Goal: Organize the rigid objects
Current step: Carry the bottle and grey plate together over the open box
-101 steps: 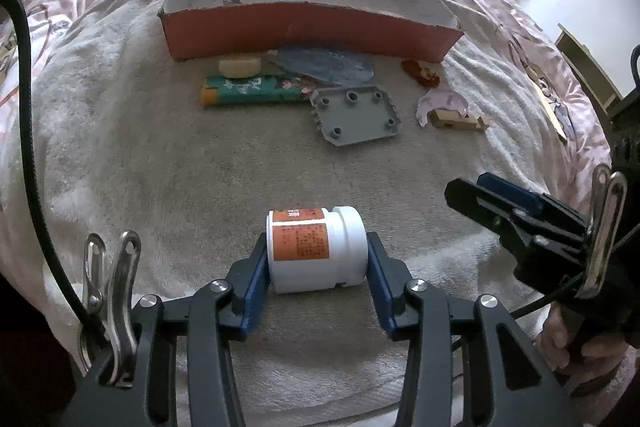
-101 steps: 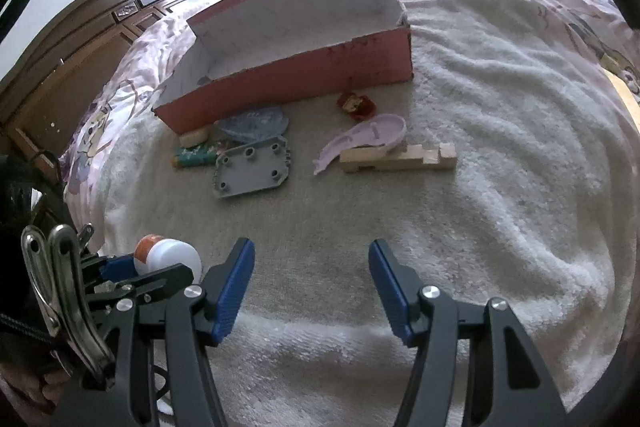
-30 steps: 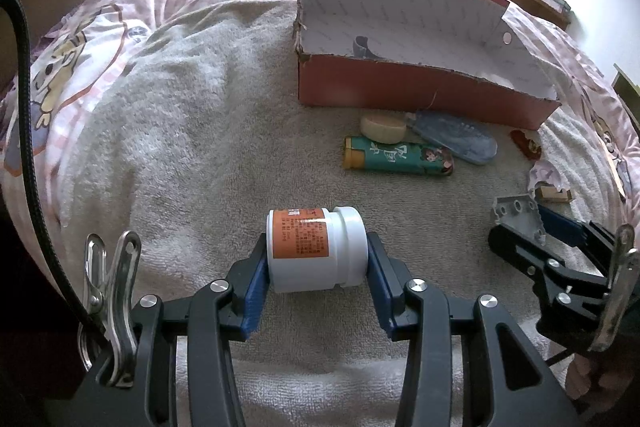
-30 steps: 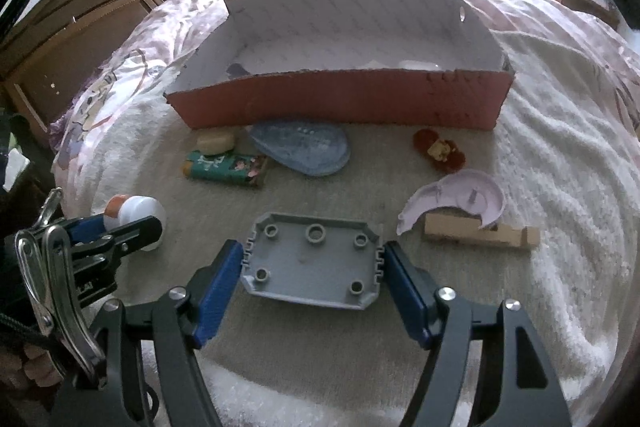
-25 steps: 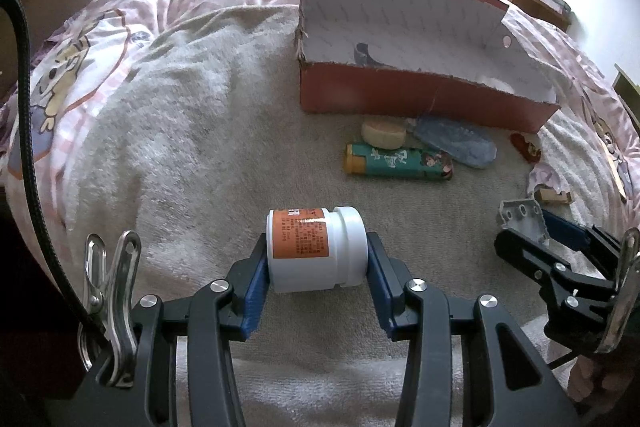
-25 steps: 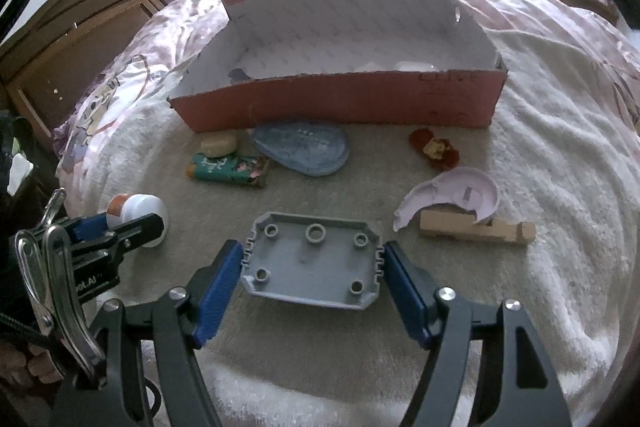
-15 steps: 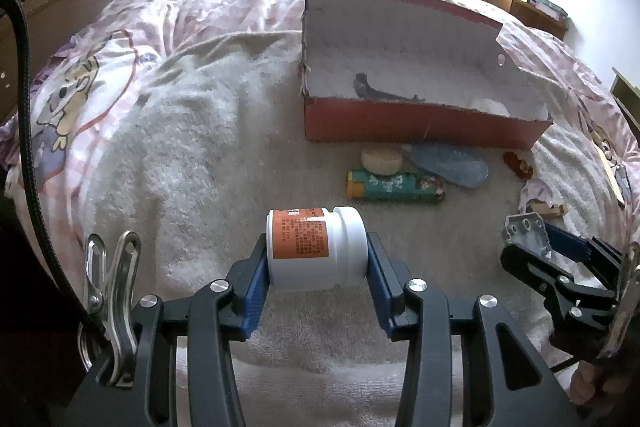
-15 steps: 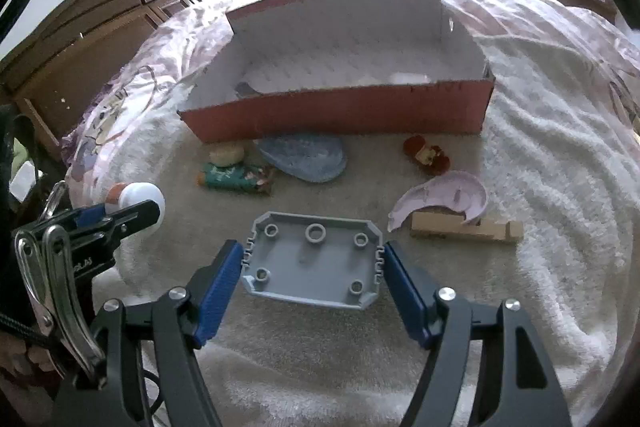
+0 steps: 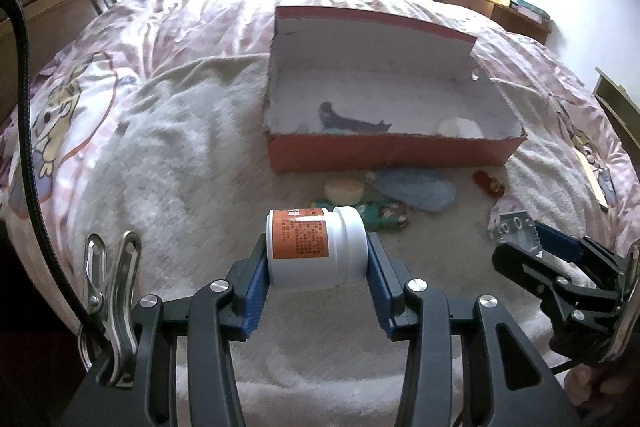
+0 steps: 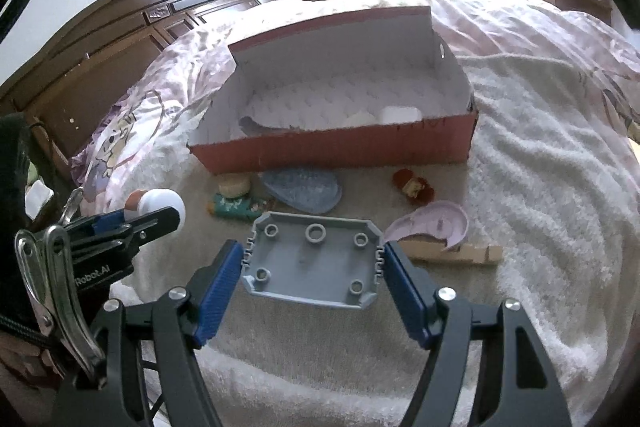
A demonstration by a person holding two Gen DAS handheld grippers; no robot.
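The left gripper (image 9: 317,281) is clenched on a white jar (image 9: 316,250) with an orange label, its blue pads pressing the jar's base and cap ends. The jar lies on its side, long axis crosswise between the fingers, cap toward the right finger, held clear above the cream towel (image 9: 168,163).

The right gripper (image 10: 313,283) is clamped on a grey studded plate (image 10: 314,259), pads against its two short, notched ends. The plate's long axis runs across from finger to finger, its studded face turned up toward the camera, far edge tilted slightly upward, lifted off the towel.

Taking the red box (image 10: 340,147) as landmark: just in front of its near wall, on the towel, lie a green tube (image 10: 236,207) with its long axis roughly parallel to that wall, a small round yellow piece (image 10: 235,185) touching the tube's far side, a blue oval lid (image 10: 302,191) beside them, and a small red toy (image 10: 414,187) toward the box's right end. Nearer than the red toy sit a lilac curved piece (image 10: 436,223) and a wooden block (image 10: 468,253), the block lying lengthwise parallel to the wall, the lilac piece overlapping it.

Inside the box, a dark thin object (image 9: 352,123) lies along the near wall at the left, and a white object (image 9: 458,127) sits toward the right end.
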